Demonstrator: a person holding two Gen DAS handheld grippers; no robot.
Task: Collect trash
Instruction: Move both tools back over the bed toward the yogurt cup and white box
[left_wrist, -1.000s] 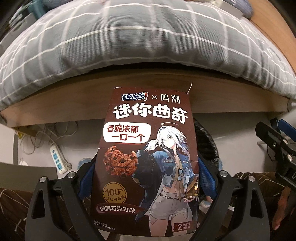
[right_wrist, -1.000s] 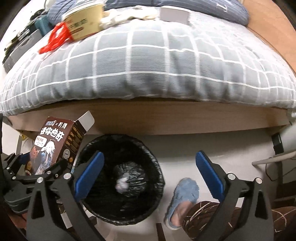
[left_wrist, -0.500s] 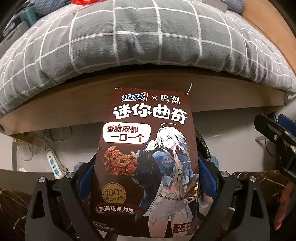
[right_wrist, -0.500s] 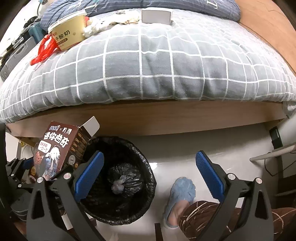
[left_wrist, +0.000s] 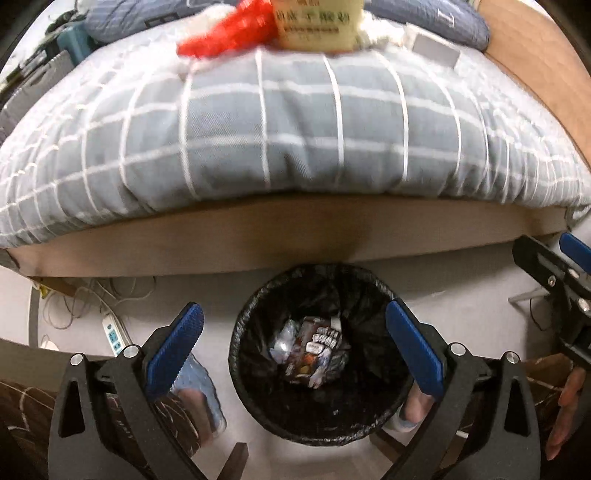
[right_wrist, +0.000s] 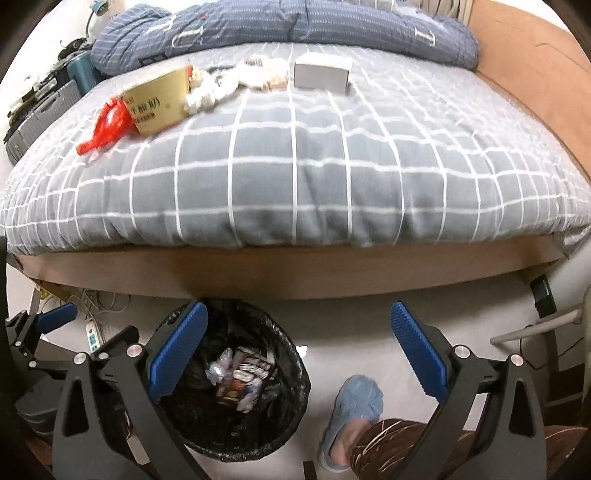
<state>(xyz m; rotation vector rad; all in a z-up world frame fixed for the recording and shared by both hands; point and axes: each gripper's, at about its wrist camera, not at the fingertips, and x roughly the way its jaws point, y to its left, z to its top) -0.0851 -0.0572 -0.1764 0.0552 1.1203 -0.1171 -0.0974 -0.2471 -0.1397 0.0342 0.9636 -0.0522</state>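
Below the left hand-held gripper (left_wrist: 293, 334), jaws just opened wide & empty, the box (left_wrist: 316, 349) is seen dropped into the bin (left_wrist: 258, 306); right hand-held gripper (right_wrist: 299, 343) wide too.

Grey checked bed (right_wrist: 295, 177) bearing carton (right_wrist: 159, 101), red wrapper (right_wrist: 107, 125), grey box (right_wrist: 321, 75)

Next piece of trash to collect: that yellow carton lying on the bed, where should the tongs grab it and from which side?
Judging by its pose, the yellow carton lies flat beside the red bag. Come from above, closing the tongs across its narrower width near the free end, away from the tissue.
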